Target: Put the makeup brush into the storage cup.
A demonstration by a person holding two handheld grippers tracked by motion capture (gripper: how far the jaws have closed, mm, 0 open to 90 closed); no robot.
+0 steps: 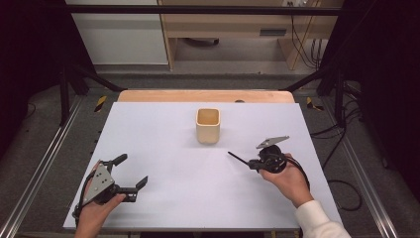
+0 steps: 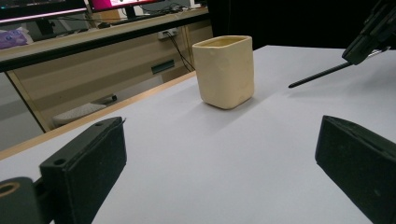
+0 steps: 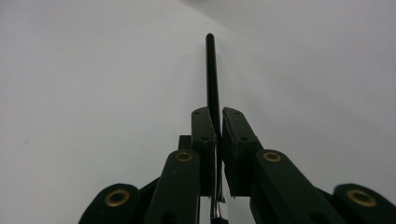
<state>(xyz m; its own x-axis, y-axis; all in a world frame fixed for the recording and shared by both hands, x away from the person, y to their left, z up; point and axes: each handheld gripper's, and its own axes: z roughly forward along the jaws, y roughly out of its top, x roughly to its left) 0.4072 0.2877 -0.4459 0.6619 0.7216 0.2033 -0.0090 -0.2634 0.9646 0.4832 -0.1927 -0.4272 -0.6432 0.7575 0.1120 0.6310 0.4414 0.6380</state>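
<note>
**Item: thin black rod, held; destination likely the cream cup**

High view. Cream, square-sided ceramic-looking cup (image 1: 207,125), upright on the white-topped bench (image 1: 163,198), taken here as landmark. Thin black pen-like rod (image 1: 238,158) lies just in front and right of the cup, off the surface, its free tip aimed back toward the cup's left. Right gripper (image 1: 253,165) grips its rear end. Left gripper (image 1: 131,172), well left and front of the cup, jaws wide, empty.

Left gripper view. Two black pads spread far apart at the lower corners, nothing between them; cup stands beyond, centre, with the rod tip to its right, apart from it.

Right gripper view. Jaws pinched narrow on the rod (image 3: 212,84), which runs straight out between the pads.

Handling, judged. Light, stiff, smooth and round: apt to swivel or slip in a flat pinch. Present hold near one end leaves a long lever; tip it gently over the cup's rim. Cup looks rigid, possibly breakable, and could tip if knocked.
</note>
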